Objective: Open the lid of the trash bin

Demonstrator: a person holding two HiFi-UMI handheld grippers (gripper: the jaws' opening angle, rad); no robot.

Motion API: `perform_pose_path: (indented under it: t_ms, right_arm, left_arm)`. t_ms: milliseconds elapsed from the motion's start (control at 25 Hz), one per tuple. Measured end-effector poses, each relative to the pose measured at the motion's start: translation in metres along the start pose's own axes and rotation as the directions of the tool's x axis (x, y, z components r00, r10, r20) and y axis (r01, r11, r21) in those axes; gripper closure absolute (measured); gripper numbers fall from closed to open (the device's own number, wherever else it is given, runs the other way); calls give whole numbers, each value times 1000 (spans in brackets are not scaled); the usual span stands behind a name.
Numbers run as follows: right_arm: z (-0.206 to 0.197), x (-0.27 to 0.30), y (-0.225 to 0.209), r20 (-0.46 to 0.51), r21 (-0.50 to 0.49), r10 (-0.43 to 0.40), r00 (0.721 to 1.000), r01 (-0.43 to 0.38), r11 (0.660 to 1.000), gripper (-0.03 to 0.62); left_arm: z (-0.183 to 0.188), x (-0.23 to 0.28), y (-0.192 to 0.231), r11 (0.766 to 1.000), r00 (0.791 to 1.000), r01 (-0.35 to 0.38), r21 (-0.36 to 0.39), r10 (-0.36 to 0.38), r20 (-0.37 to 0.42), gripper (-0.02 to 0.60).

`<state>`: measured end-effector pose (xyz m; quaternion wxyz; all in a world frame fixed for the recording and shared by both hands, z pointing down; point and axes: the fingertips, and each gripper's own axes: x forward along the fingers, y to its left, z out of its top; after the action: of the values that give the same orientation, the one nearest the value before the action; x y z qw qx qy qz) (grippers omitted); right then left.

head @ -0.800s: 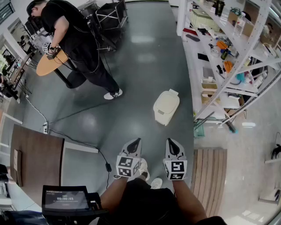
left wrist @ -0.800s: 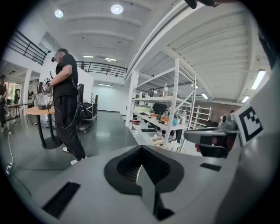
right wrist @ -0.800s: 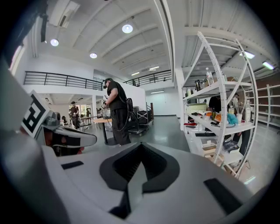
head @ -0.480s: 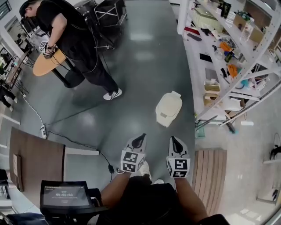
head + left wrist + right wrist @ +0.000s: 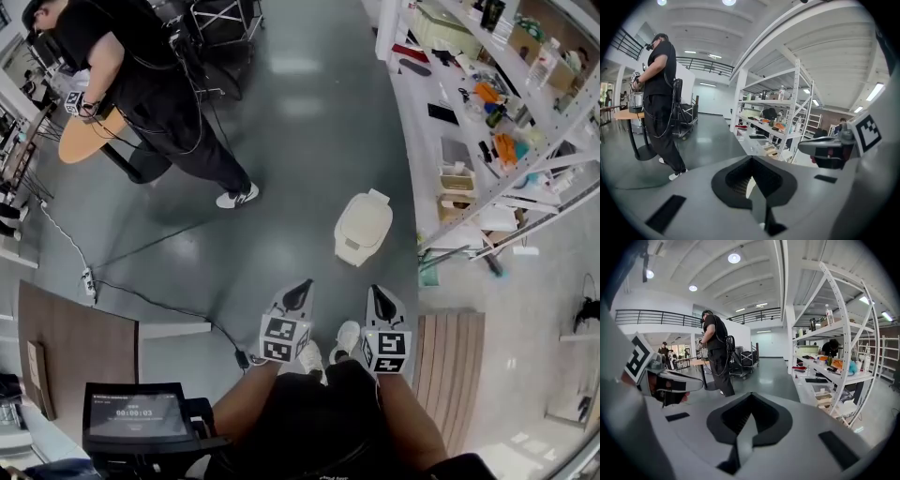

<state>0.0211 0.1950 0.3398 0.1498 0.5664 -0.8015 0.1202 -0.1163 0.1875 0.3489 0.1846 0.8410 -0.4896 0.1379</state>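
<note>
The cream trash bin (image 5: 363, 228) stands on the grey floor with its lid down, next to the foot of the white shelving. Both grippers are held out low in front of the person's body, short of the bin and apart from it. My left gripper (image 5: 300, 291) points at the bin from the lower left, its jaws together and holding nothing. My right gripper (image 5: 380, 300) sits below the bin, jaws also together and empty. In the left gripper view the left gripper (image 5: 752, 161) hides the bin almost wholly. The right gripper (image 5: 750, 411) looks down the hall.
White shelving (image 5: 487, 122) full of small items runs along the right. A slatted wooden platform (image 5: 448, 375) lies at lower right. A person in black (image 5: 141, 84) stands by a round table (image 5: 84, 136) at upper left. A brown desk (image 5: 70, 352), a screen (image 5: 131, 412) and a floor cable (image 5: 169, 305) lie left.
The view has moved forward, so the bin sits closer to both grippers. The grippers stay side by side with jaws together. A shoe has stepped forward between them.
</note>
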Motion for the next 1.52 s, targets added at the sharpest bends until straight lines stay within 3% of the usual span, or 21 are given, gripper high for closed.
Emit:
perform_pose_path:
  t_ms: [400, 760, 960, 1280, 1520]
  right_arm:
    - [-3, 79, -33, -40, 61, 46, 998, -44, 997, 592]
    - [1, 156, -66, -72, 84, 108, 992, -102, 991, 592]
    - [-4, 190, -88, -107, 96, 118, 987, -107, 990, 592]
    - [-7, 208, -93, -146, 91, 147, 978, -135, 987, 592]
    - [-20, 231, -97, -172, 88, 137, 976, -123, 988, 592]
  left_arm:
    - [8, 64, 34, 999, 997, -42, 3, 42, -66, 583]
    - [47, 148, 45, 998, 995, -43, 34, 46, -84, 583]
    - [46, 186, 57, 997, 990, -65, 33, 69, -125, 583]
    - [36, 195, 74, 992, 981, -123, -22, 118, -152, 583]
    - [23, 214, 81, 995, 978, -99, -21, 94, -186, 583]
